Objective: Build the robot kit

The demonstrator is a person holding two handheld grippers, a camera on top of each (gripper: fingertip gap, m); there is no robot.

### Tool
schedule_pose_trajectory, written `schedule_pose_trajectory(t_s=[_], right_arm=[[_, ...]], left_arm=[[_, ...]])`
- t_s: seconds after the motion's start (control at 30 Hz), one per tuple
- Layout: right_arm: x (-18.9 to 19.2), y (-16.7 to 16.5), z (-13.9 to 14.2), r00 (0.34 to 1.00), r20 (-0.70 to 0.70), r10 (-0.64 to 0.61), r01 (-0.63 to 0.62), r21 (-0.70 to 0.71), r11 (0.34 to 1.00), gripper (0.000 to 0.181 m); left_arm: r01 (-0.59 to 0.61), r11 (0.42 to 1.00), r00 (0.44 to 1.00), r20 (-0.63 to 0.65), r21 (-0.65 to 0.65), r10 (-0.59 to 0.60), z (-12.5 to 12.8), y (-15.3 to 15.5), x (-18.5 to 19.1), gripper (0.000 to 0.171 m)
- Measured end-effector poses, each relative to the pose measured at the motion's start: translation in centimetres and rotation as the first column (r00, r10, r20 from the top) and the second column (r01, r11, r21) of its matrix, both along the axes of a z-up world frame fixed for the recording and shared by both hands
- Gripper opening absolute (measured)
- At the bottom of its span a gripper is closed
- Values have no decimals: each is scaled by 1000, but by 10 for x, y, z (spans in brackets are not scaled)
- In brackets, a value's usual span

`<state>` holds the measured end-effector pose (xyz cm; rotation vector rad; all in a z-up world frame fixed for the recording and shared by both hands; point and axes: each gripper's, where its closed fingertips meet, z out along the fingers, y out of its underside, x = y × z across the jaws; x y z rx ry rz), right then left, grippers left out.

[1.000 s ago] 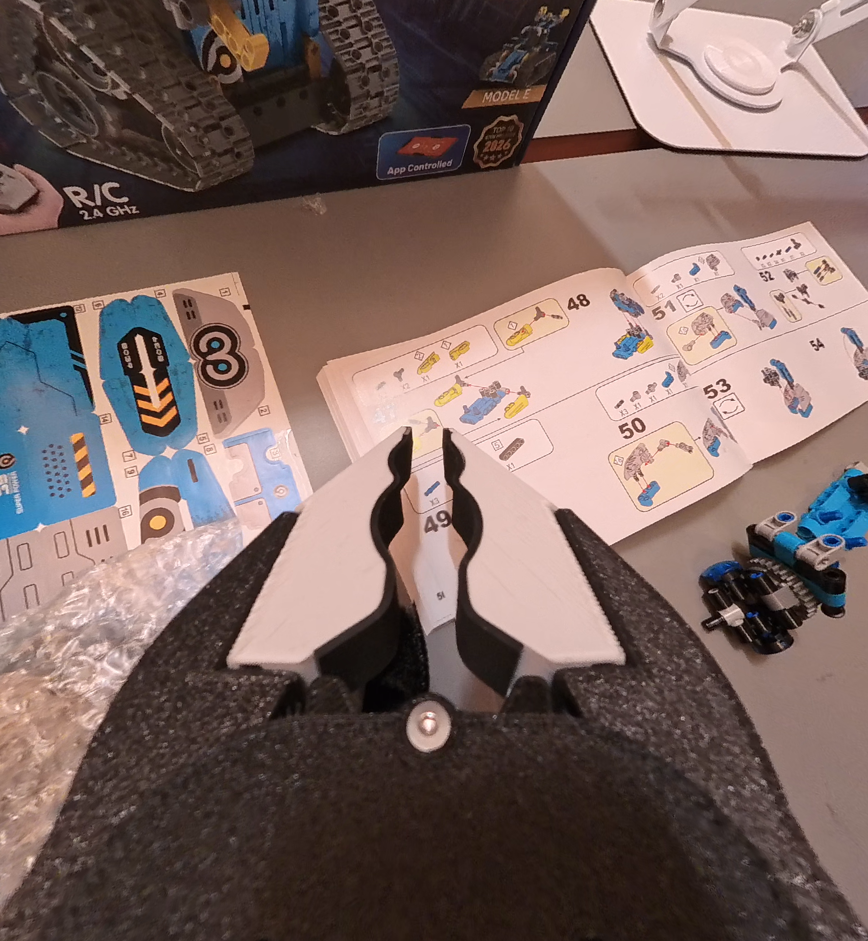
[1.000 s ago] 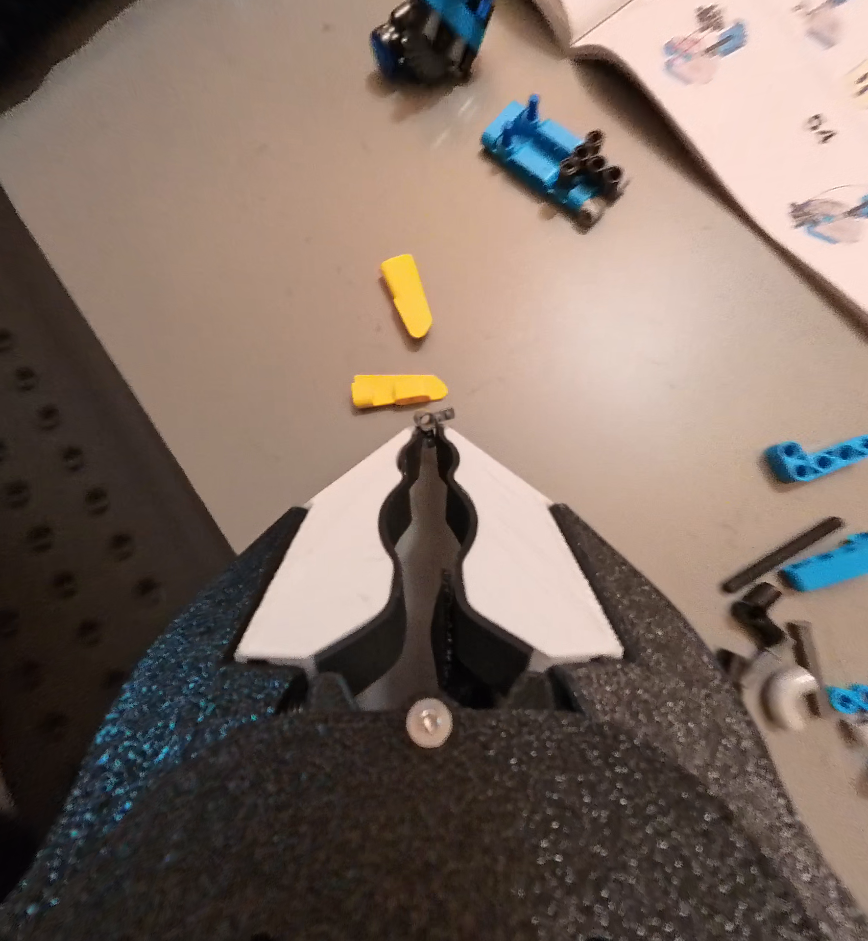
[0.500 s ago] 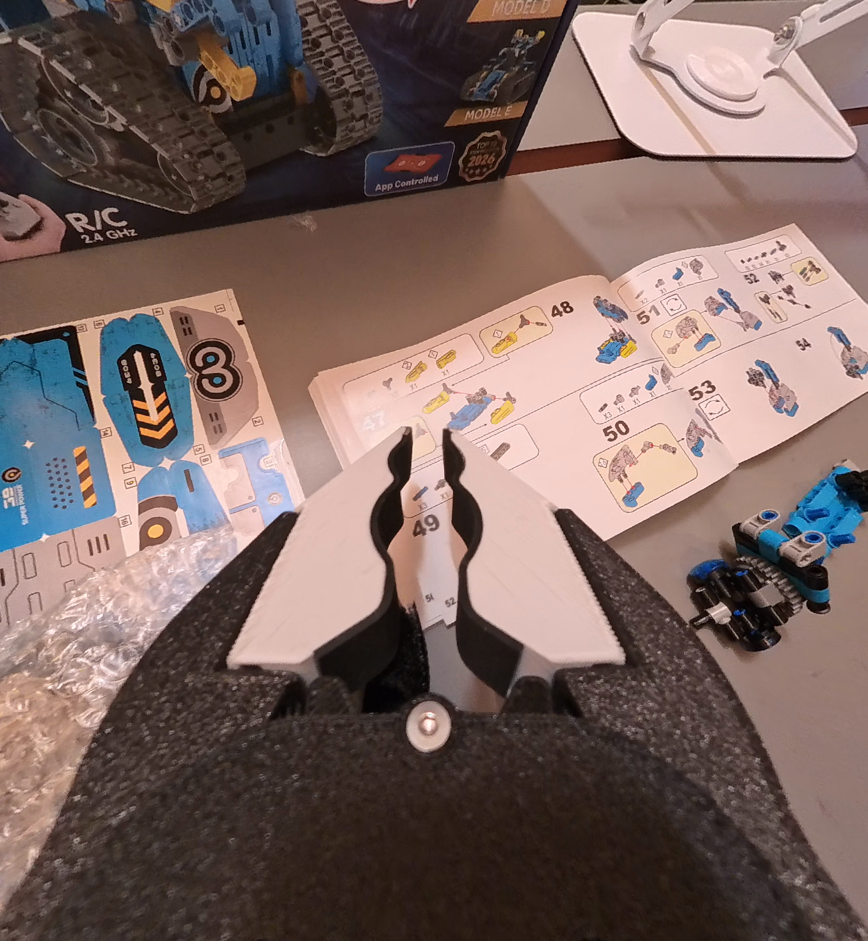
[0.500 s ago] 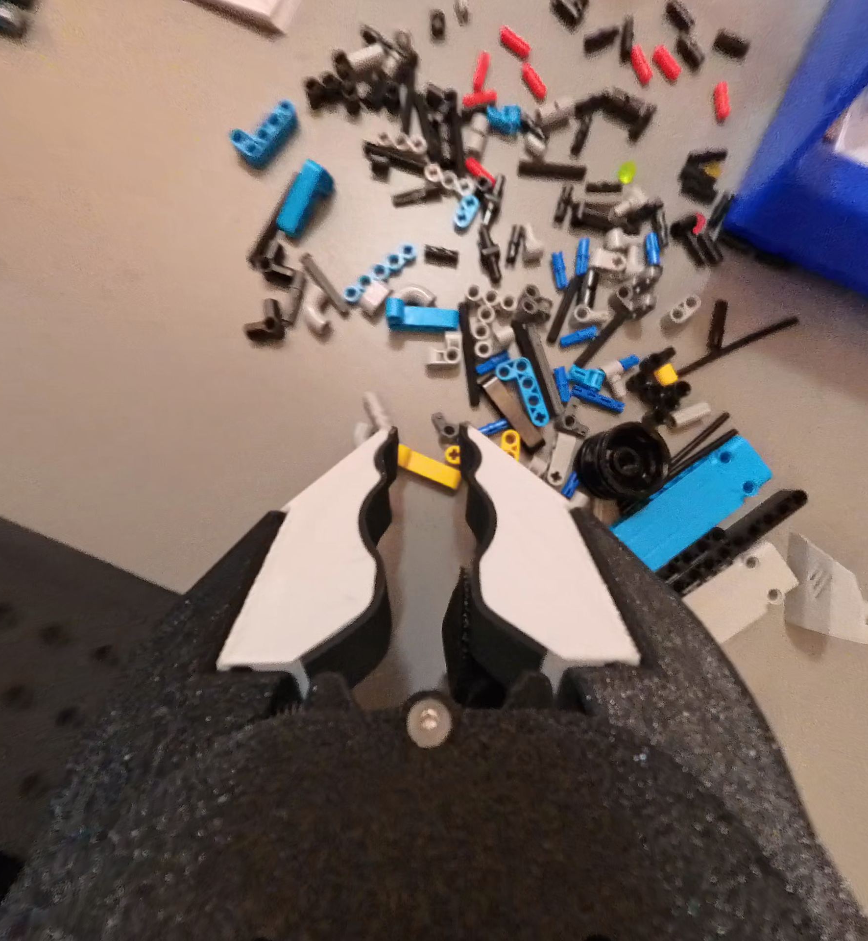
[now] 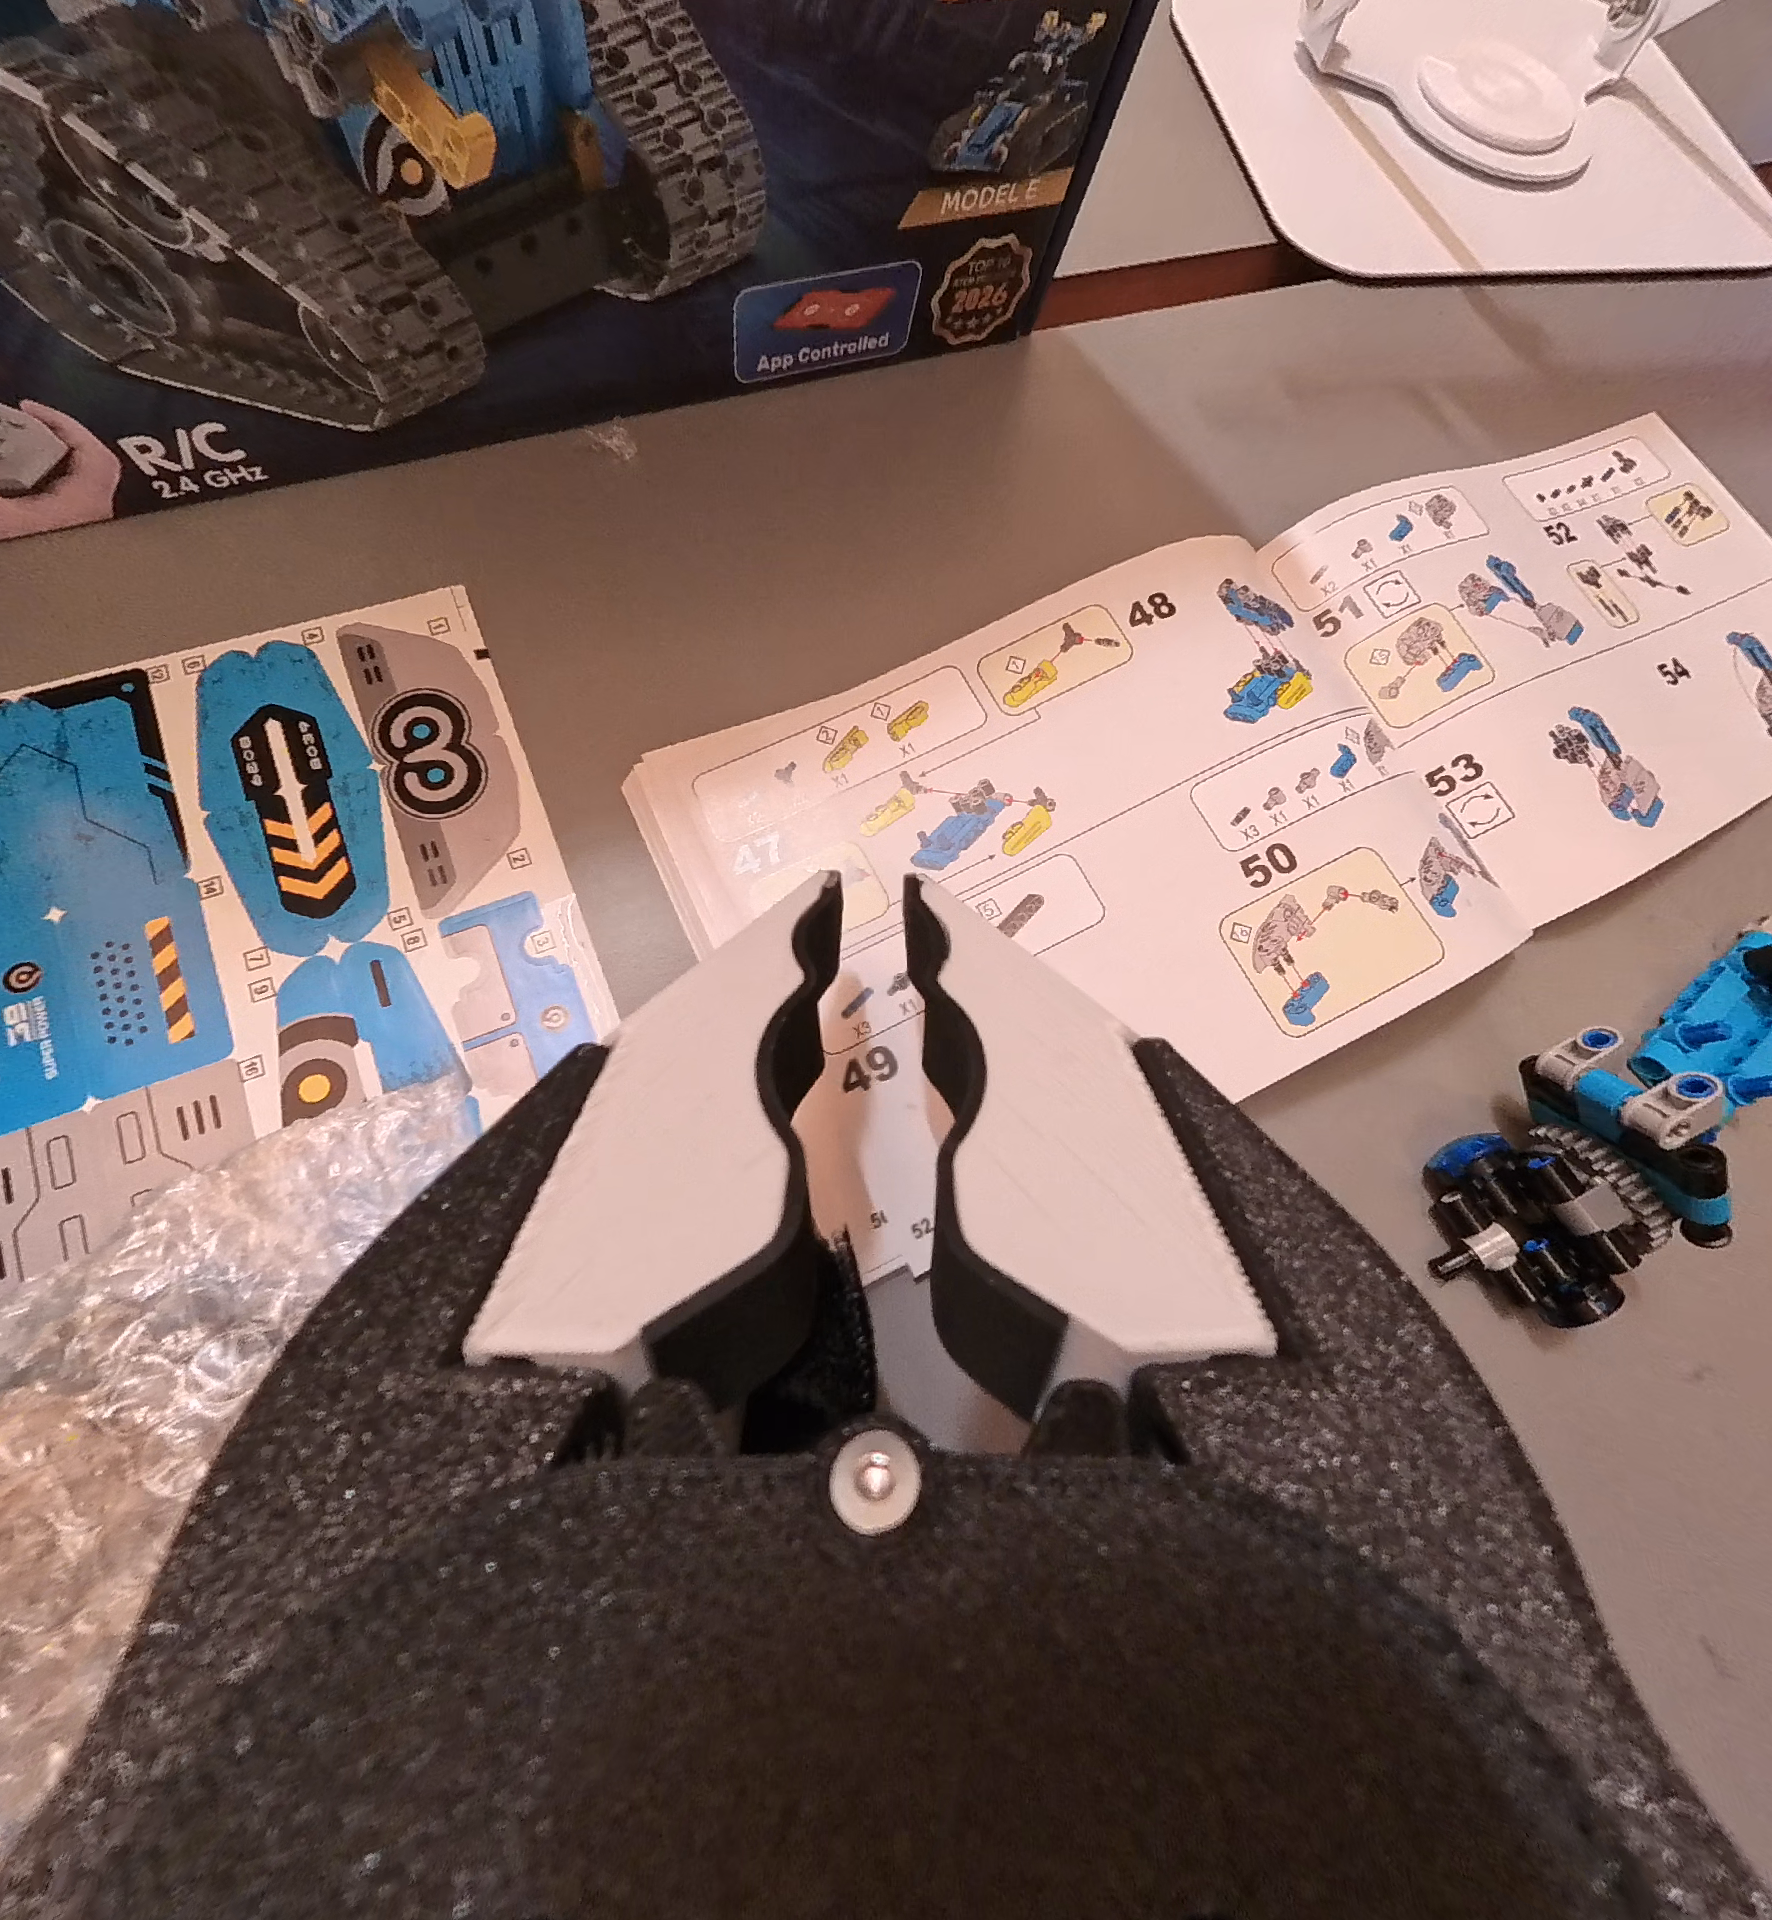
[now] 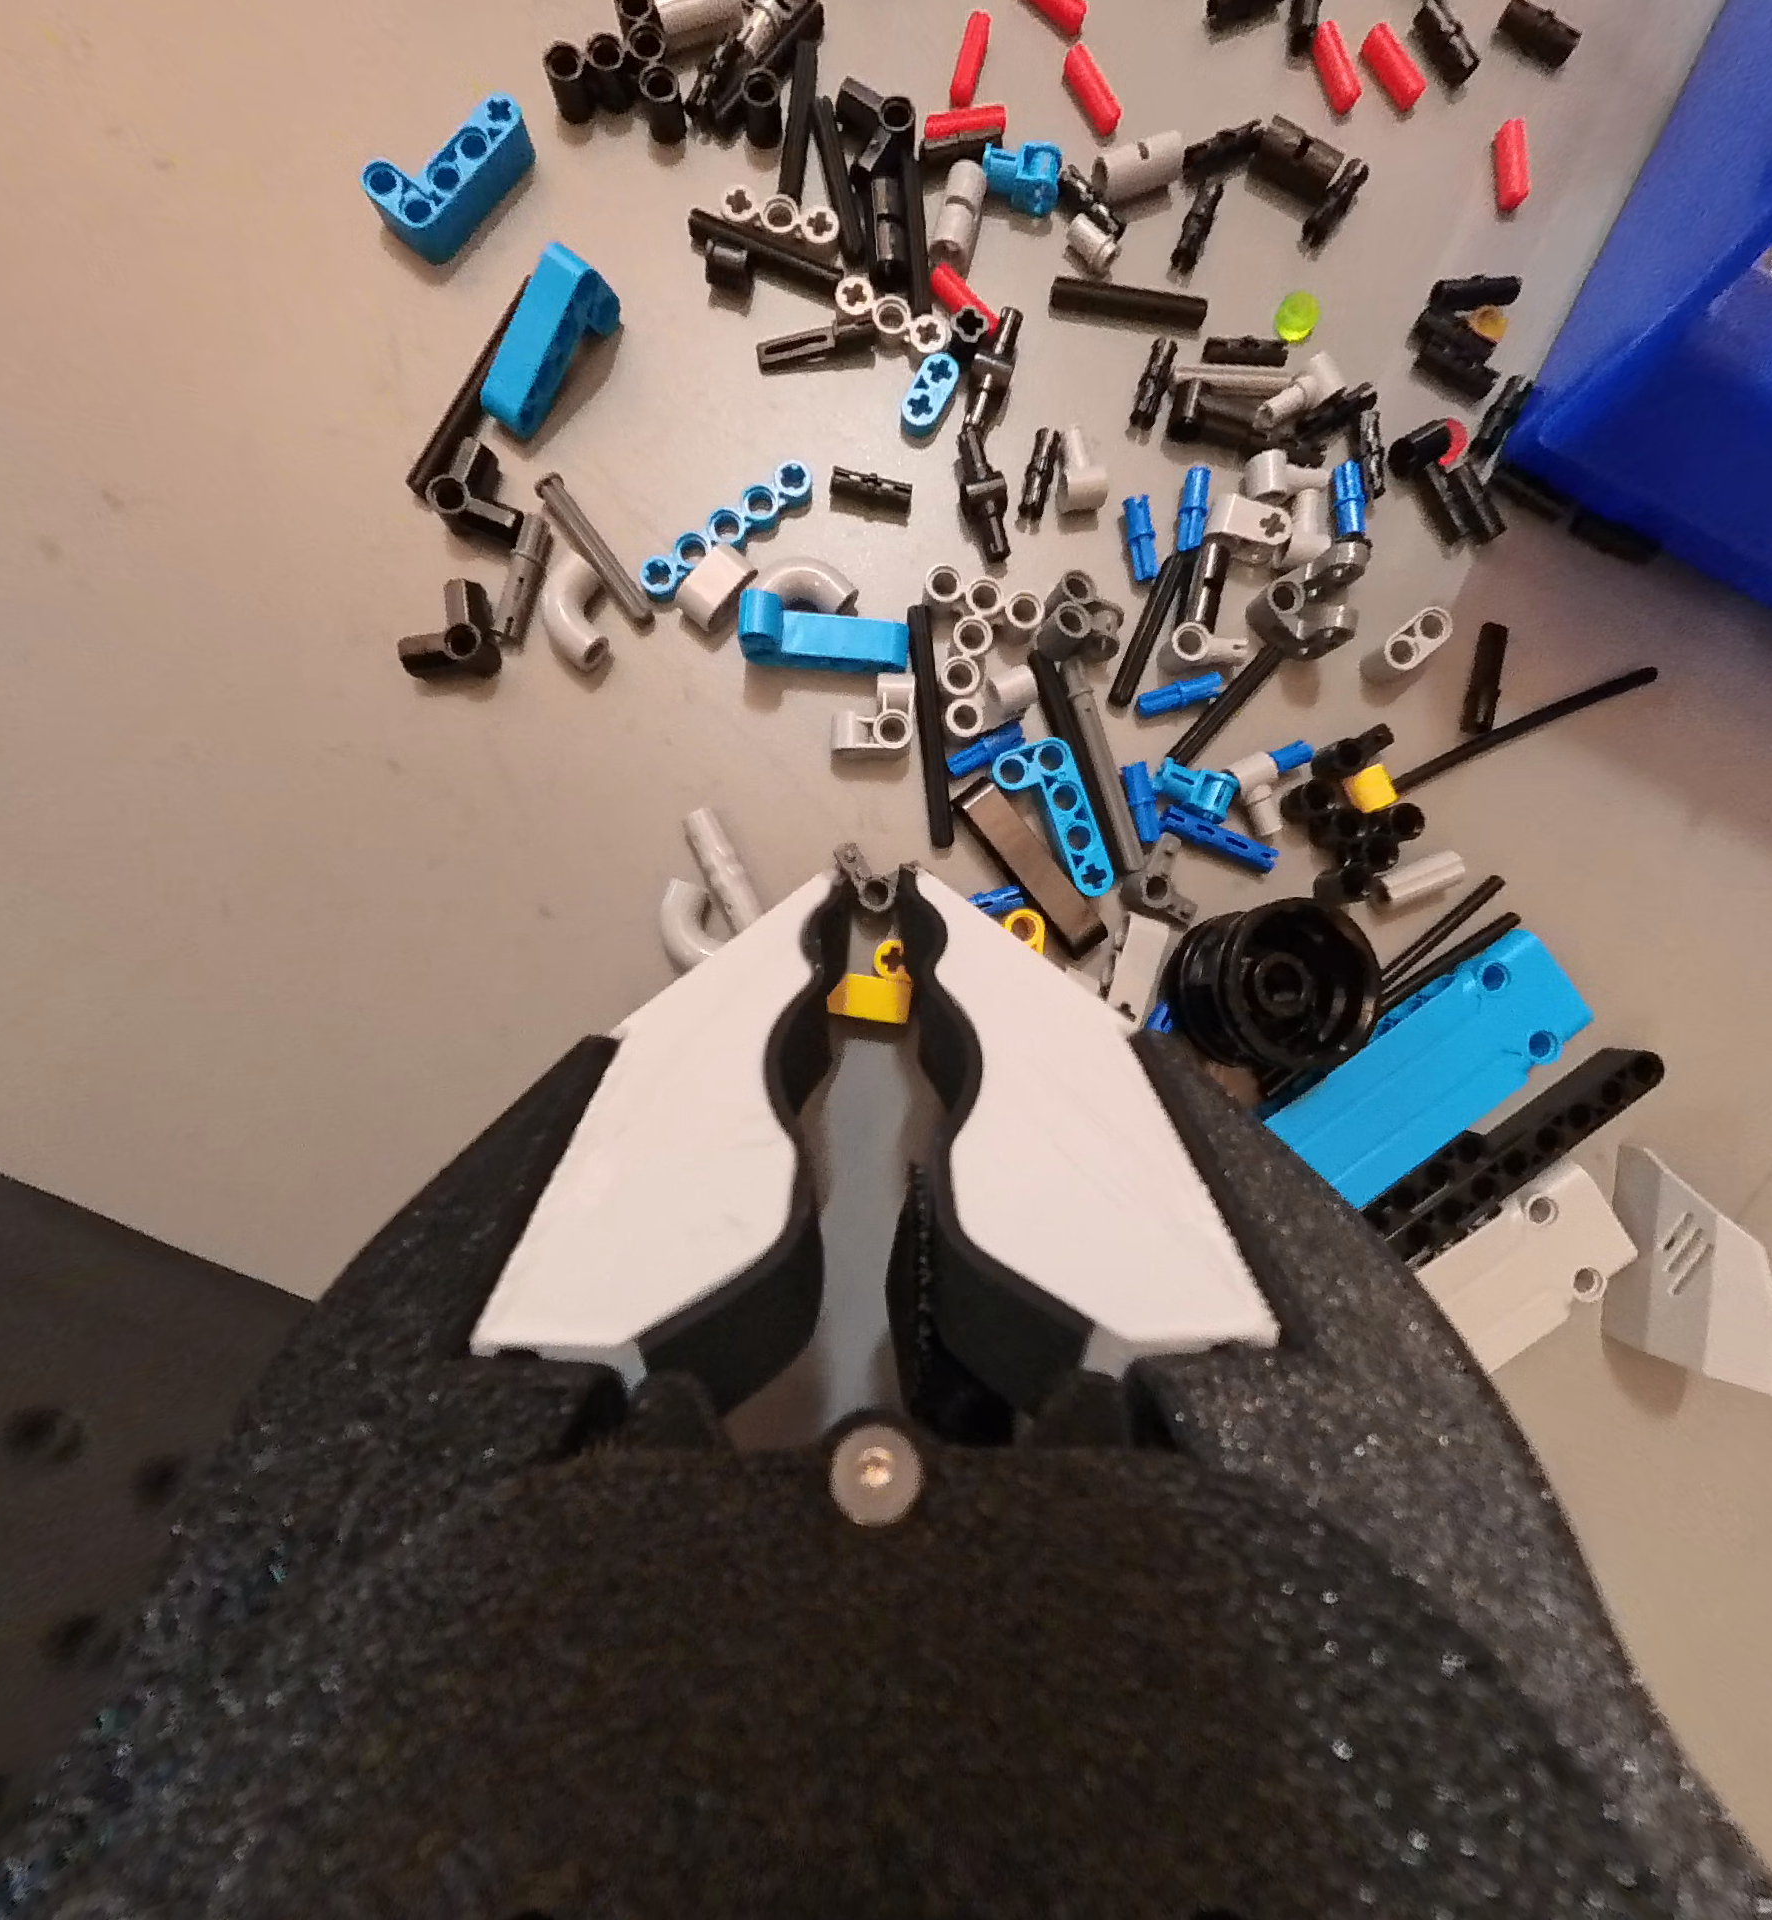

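right gripper (image 6: 874,881) has its fingers pinched on a small dark grey connector (image 6: 869,885), held right at the tips above the pile of loose parts (image 6: 1048,540) on the grey table (image 6: 186,675); grip area looks tiny, so my guess is the piece could twist or pop out if squeezed off-centre or bumped on the pile; a yellow connector (image 6: 869,987) lies on the table under the gap between the fingers, not held; black wheel (image 6: 1271,982) and a large blue beam (image 6: 1433,1060) just right of the tips, blue bin (image 6: 1713,312) at far right, well apart; the connector is dark grey, very small, with a round hole and short arms, partly hidden by the tips so exact shape unclear.

left gripper (image 5: 871,883) fingers slightly apart, nothing between them; it hovers over the open instruction booklet (image 5: 1225,748); sticker sheet (image 5: 186,883) and bubble wrap (image 5: 82,1403) to its left, a blue-black sub-assembly (image 5: 1630,1132) to the right, toy box (image 5: 446,208) and a white stand base (image 5: 1484,156) beyond.
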<state>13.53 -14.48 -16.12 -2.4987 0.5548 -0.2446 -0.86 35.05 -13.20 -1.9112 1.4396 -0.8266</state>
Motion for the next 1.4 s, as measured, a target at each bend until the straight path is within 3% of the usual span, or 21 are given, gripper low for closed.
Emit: schedule_pose_trajectory(t_s=[0.17, 0.33, 0.47, 0.57, 0.8, 0.9, 1.0, 1.1, 1.23, 1.33, 1.4], right_arm=[[-3, 5, 8, 999, 26, 30, -30, -8, 1000, 8], [-44, 60, 35, 984, -2, 179, -177, 122, 976, 8], [-102, 105, 24, 931, -65, 359, -344, 170, 923, 8], [-121, 119, 11, 913, -97, 397, -376, 181, 909, 8], [-142, 130, 0, 877, -107, 469, -445, 189, 875, 8], [-142, 132, 2, 875, -103, 473, -446, 206, 871, 11], [-134, 131, 15, 906, -99, 412, -374, 271, 887, 29], [-120, 123, 33, 948, -69, 312, -265, 379, 887, 29], [-91, 108, 52, 990, -4, 143, -125, 457, 881, 28], [-90, 104, 63, 991, 7, 133, -117, 527, 842, 28], [-91, 103, 68, 990, 28, 139, -132, 543, 829, 28]], left_arm=[[-11, 1000, 1000, 2, 3, 11, 1, 4, -2, 12], [-13, 1000, 1000, -2, 1, 13, 1, 5, -3, 12], [-7, 1000, 1000, 0, 12, 7, 3, 4, -3, 12], [-3, 1000, 1000, -3, 9, 3, 2, 3, -3, 12], [-5, 1000, 1000, -10, -8, 5, -2, 1, 1, 12], [17, 1000, 1000, -22, 3, -17, 13, -13, 7, 19], [113, 993, 993, 12, 27, -114, 53, -54, 28, 33], [355, 933, 931, -75, -50, -358, 71, -136, 48, 50], [600, 796, 786, -123, -82, -606, 72, -238, 83, 47], [706, 706, 705, -162, 58, -691, 66, -279, 129, 37], [754, 653, 657, -144, 80, -740, 64, -305, 164, 31]])
